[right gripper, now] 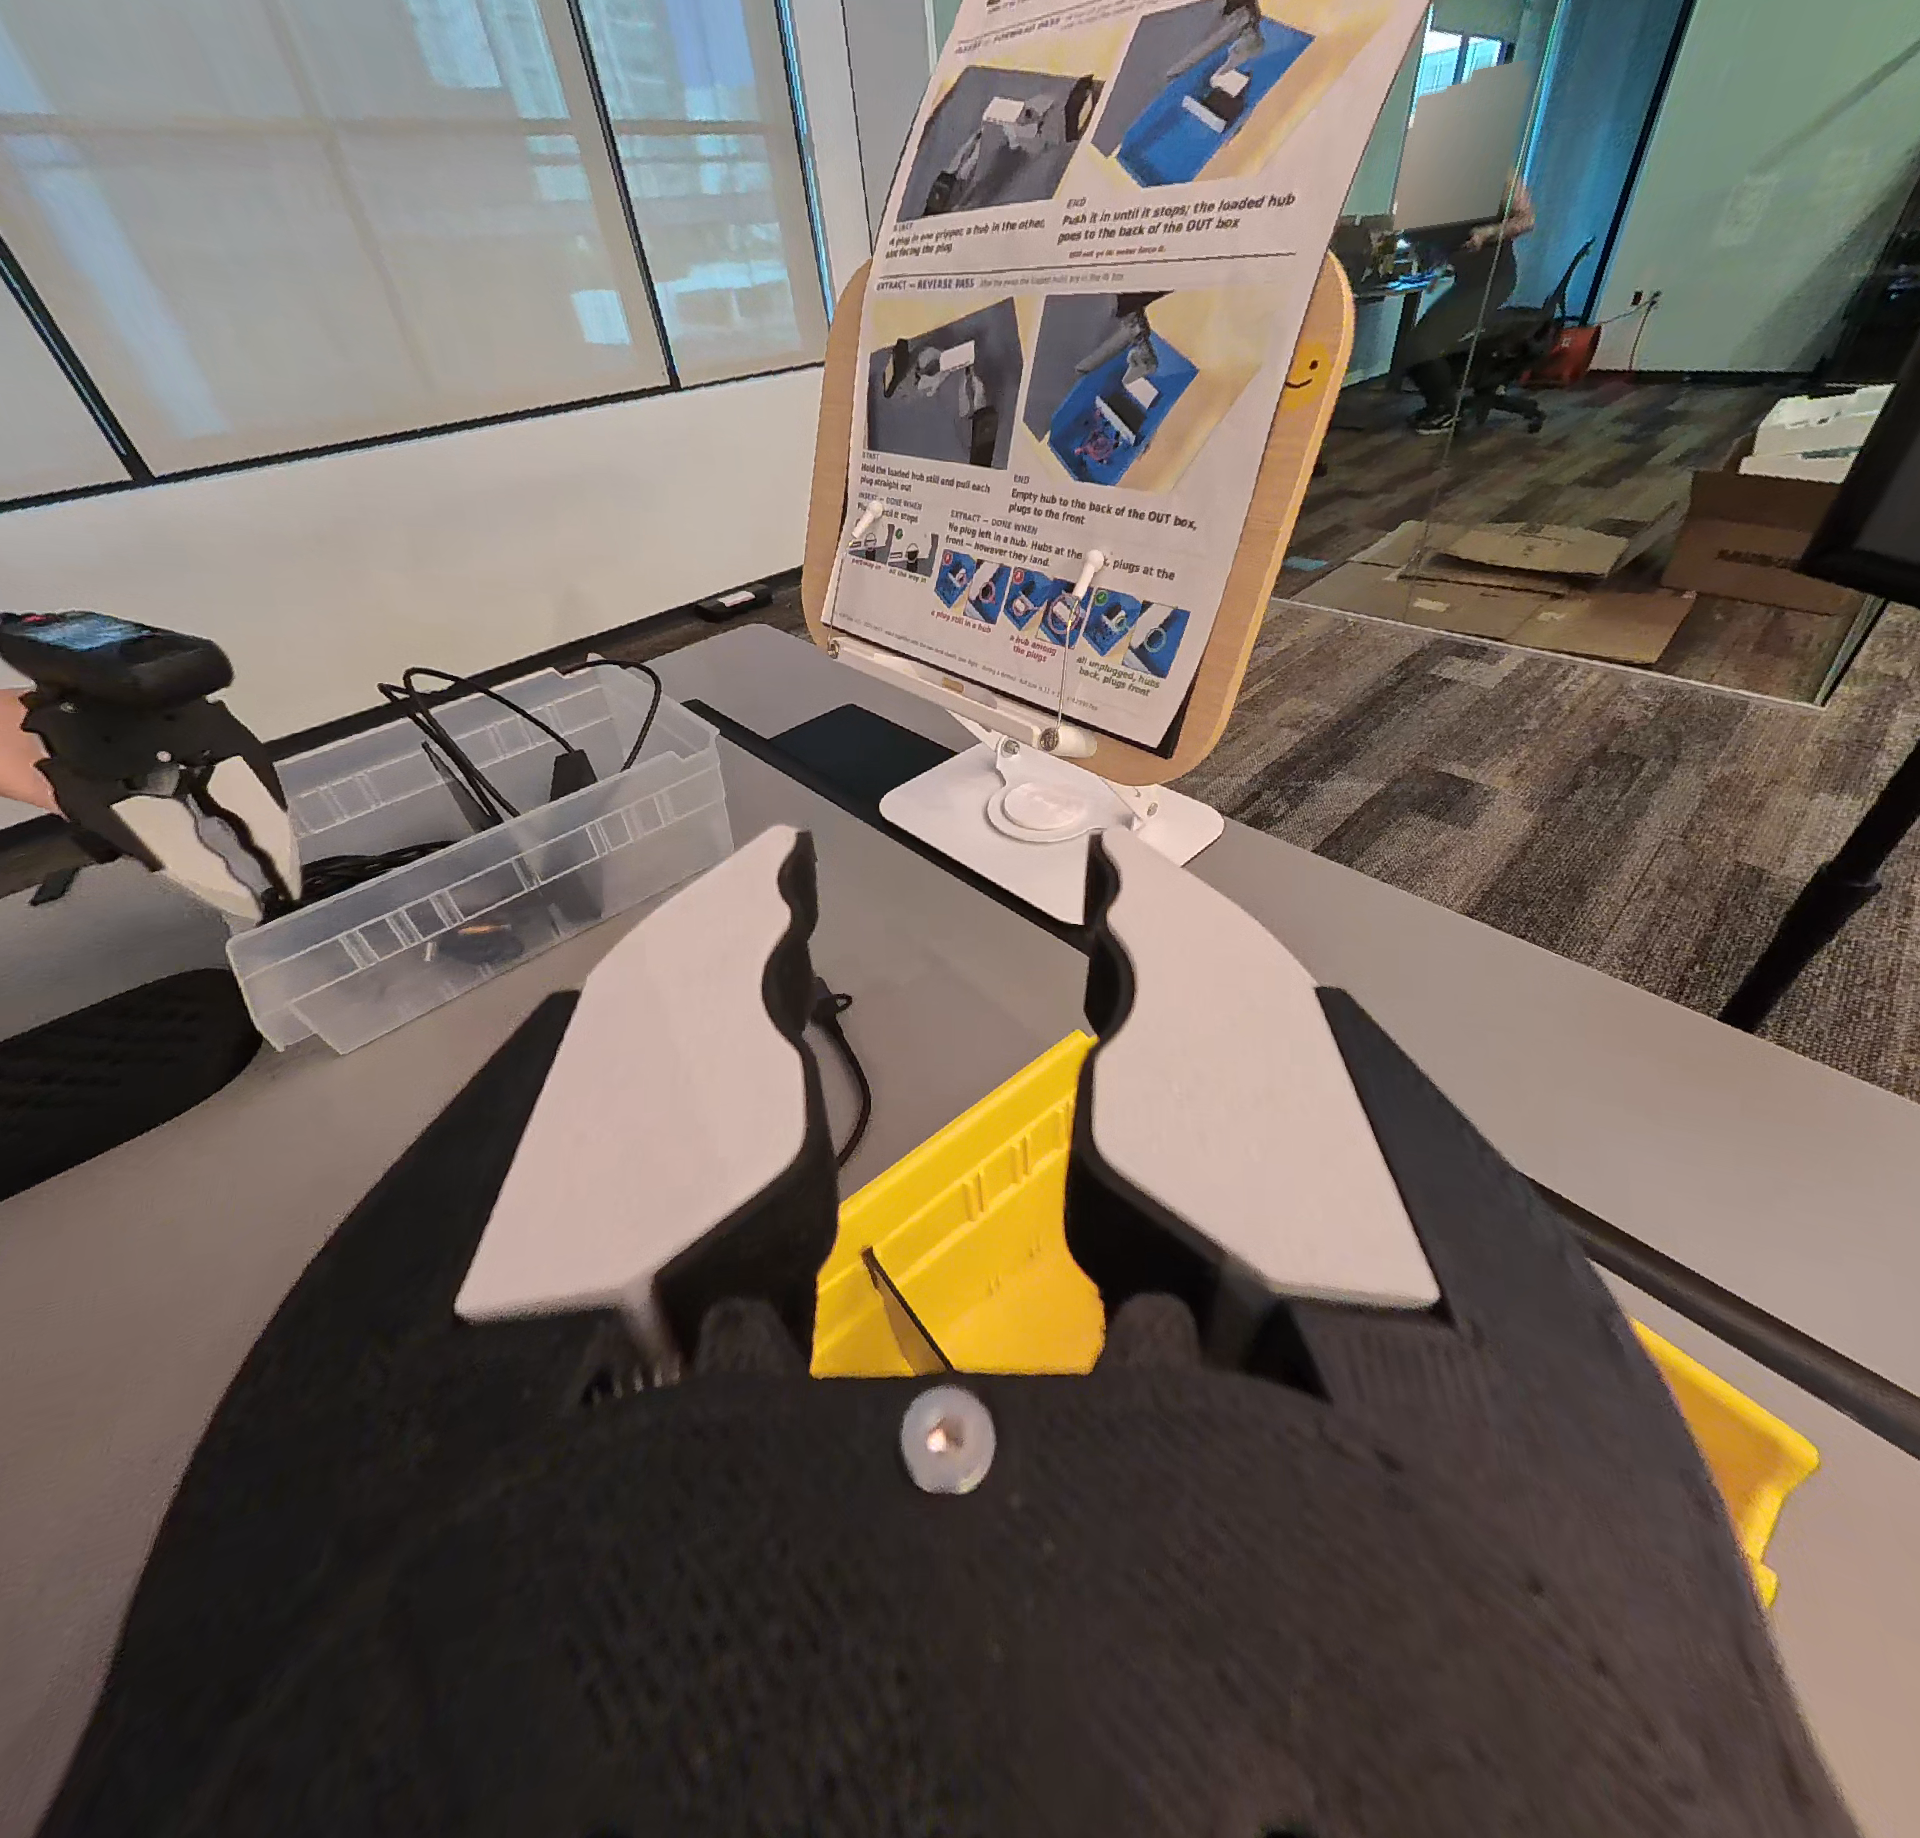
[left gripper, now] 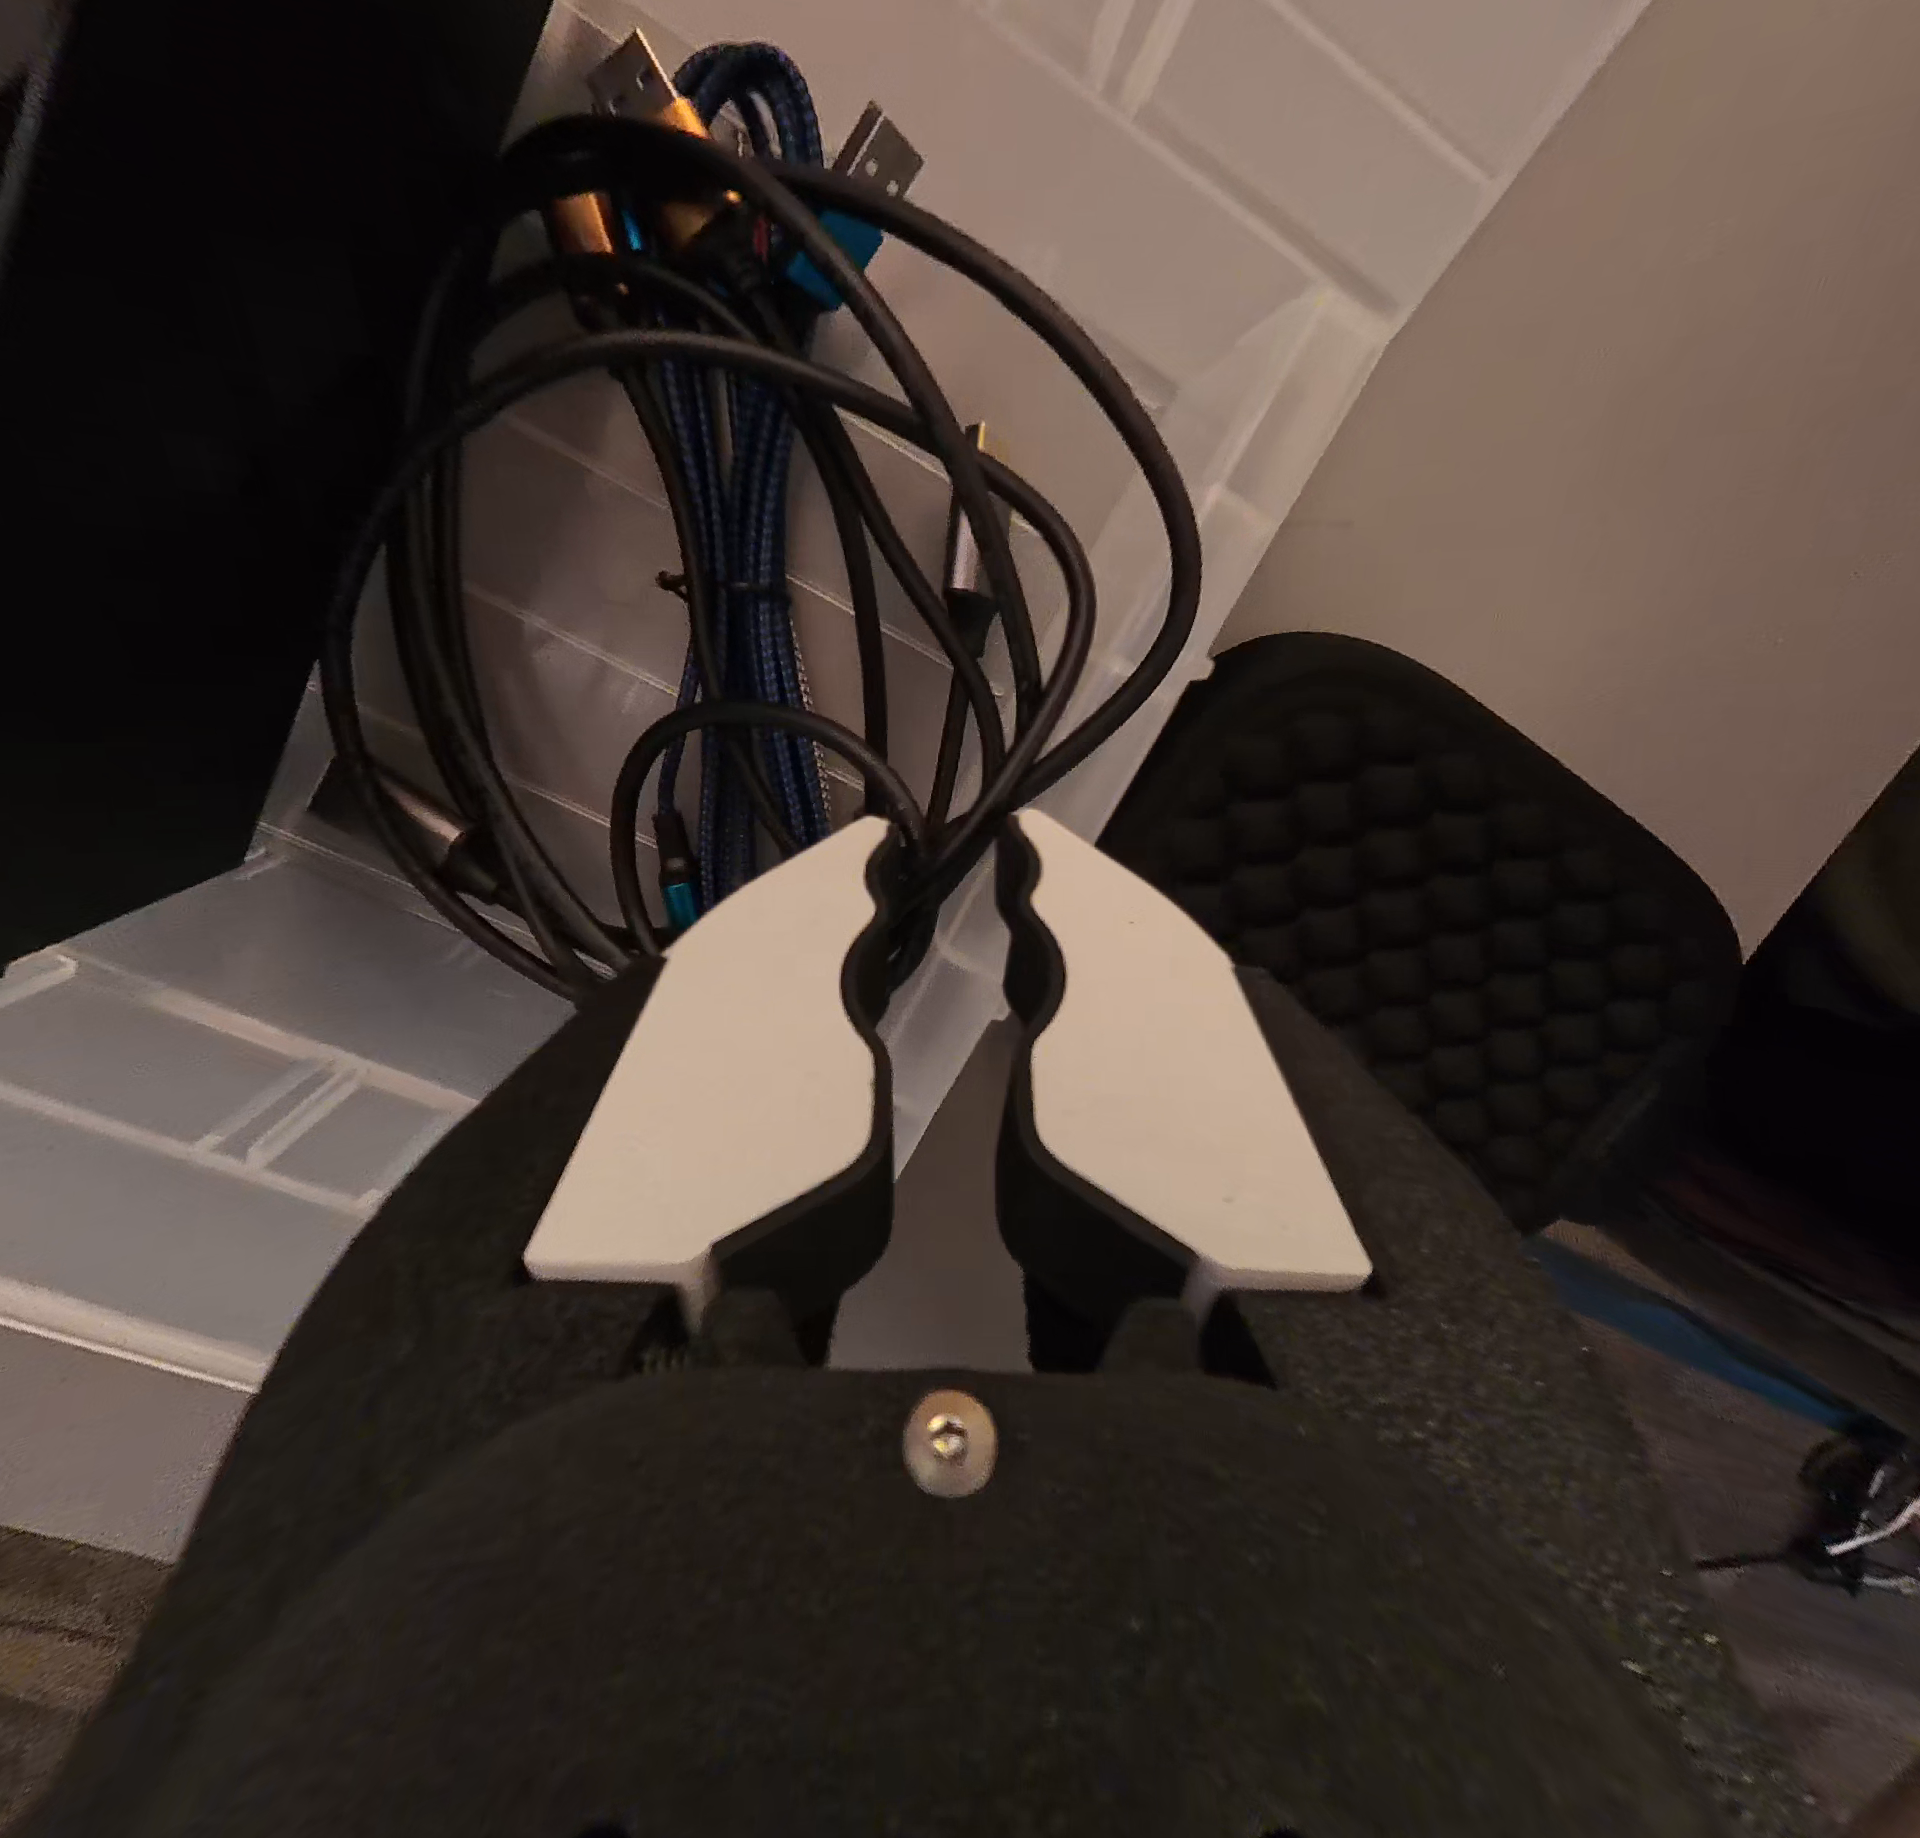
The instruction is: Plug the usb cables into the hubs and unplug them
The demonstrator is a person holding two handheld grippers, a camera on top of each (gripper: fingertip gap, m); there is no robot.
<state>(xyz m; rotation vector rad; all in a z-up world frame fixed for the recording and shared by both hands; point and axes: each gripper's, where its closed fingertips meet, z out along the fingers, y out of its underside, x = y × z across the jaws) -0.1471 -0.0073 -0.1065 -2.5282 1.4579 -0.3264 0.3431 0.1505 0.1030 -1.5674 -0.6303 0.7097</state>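
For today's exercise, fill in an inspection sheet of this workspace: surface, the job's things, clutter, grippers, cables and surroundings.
Surface: grey table.
Job's things: clear plastic bin holding USB cables; yellow plastic bin; no hub identifiable.
Clutter: black honeycomb pad; instruction sheet on a stand.
Grippers: left gripper pinching black cables; right gripper open, empty.
Cables: blue braided bundle, tangled with the black ones.
Surroundings: windows, glass partition, patterned carpet.

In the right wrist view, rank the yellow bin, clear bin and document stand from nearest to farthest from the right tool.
1. Yellow bin, directly beneath the right tool.
2. Document stand, ahead, slightly right.
3. Clear bin, far left.
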